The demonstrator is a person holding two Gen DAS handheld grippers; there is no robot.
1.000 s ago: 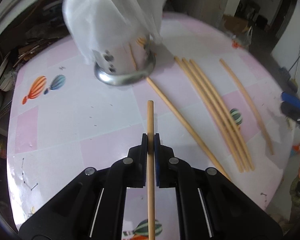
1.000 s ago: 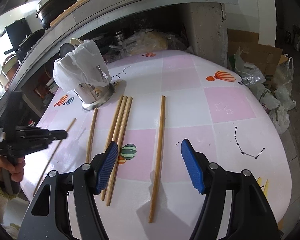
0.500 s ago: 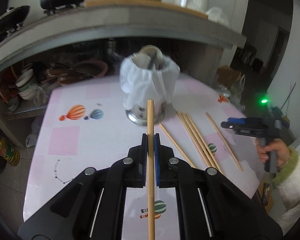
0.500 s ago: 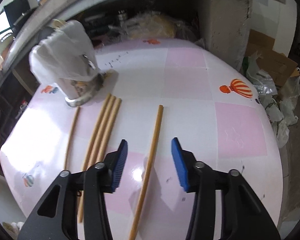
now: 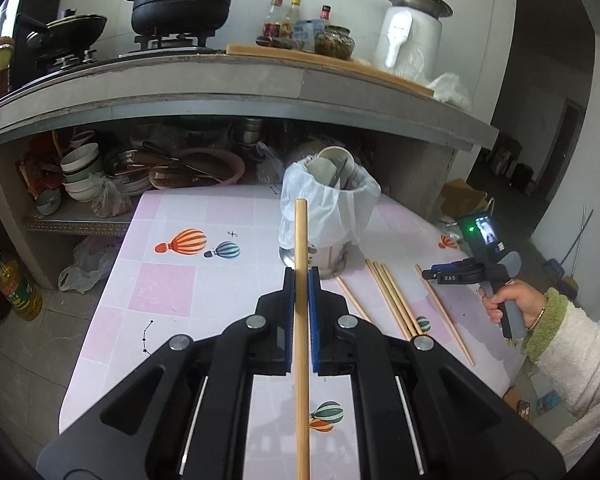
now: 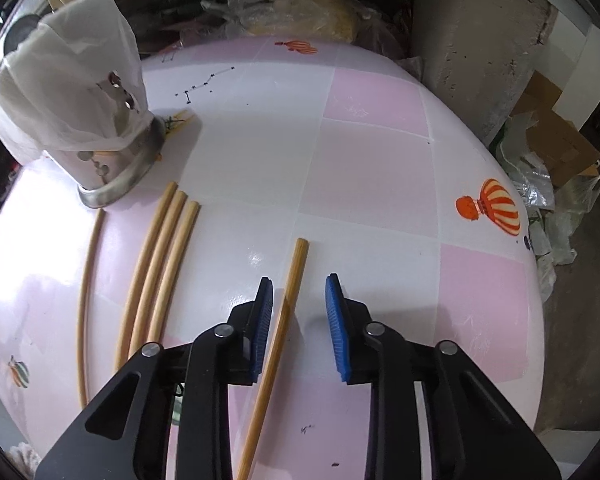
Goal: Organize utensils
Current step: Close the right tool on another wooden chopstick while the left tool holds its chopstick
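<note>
My left gripper (image 5: 301, 276) is clamped on one chopstick (image 5: 302, 340), up above the tabletop (image 5: 168, 264). In front stands the metal holder (image 5: 324, 220) with a white bag over it and spoons inside. My right gripper (image 6: 299, 300) is closing around a lone chopstick (image 6: 278, 344) lying flat, not pinching it yet. Four more chopsticks (image 6: 156, 272) lie beside the holder.

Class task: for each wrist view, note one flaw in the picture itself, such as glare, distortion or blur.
Left wrist view: fisheye bends the grey concrete counter edge into an arc, corners black. Right wrist view: window glare whitens the pink-and-white checked tablecloth at left, and the thin bamboo chopsticks look bowed.
</note>
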